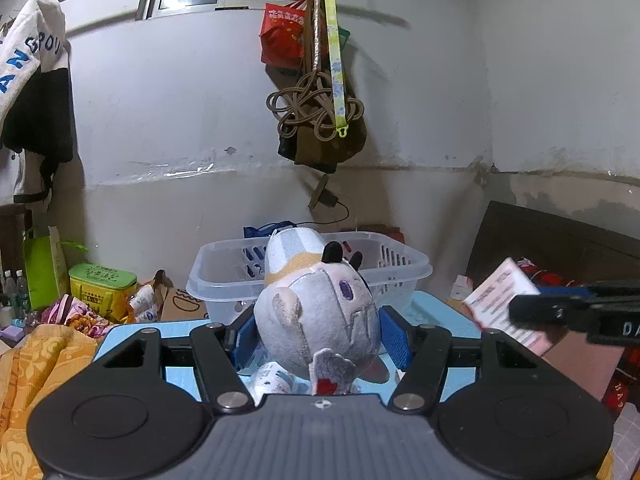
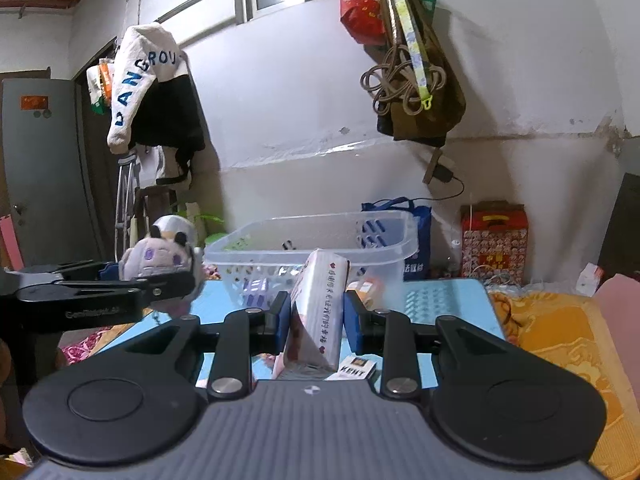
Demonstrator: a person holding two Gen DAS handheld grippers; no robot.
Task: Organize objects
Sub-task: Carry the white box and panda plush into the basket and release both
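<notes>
both loaded: left gripper (image 1: 318,332) clamps plush toy (image 1: 316,312), right gripper (image 2: 316,320) clamps tissue pack (image 2: 316,312).

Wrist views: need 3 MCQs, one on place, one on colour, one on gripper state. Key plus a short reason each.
1. Where is the clear basket?
A. ahead of both grippers, on the blue table
B. hung on the wall
C. on the orange blanket

2. What colour are the pads on the fingers?
A. red
B. blue
C. yellow

3. What does the right gripper hold?
A. nothing, it is open
B. the plush toy
C. a tissue pack

Key: 1 A, both views show the basket on the table beyond the fingers. 2 B, blue pads flank the plush toy in the left gripper and the pack in the right. 3 C, the pack sits clamped between the right pads, while the left gripper grips the toy.
</notes>
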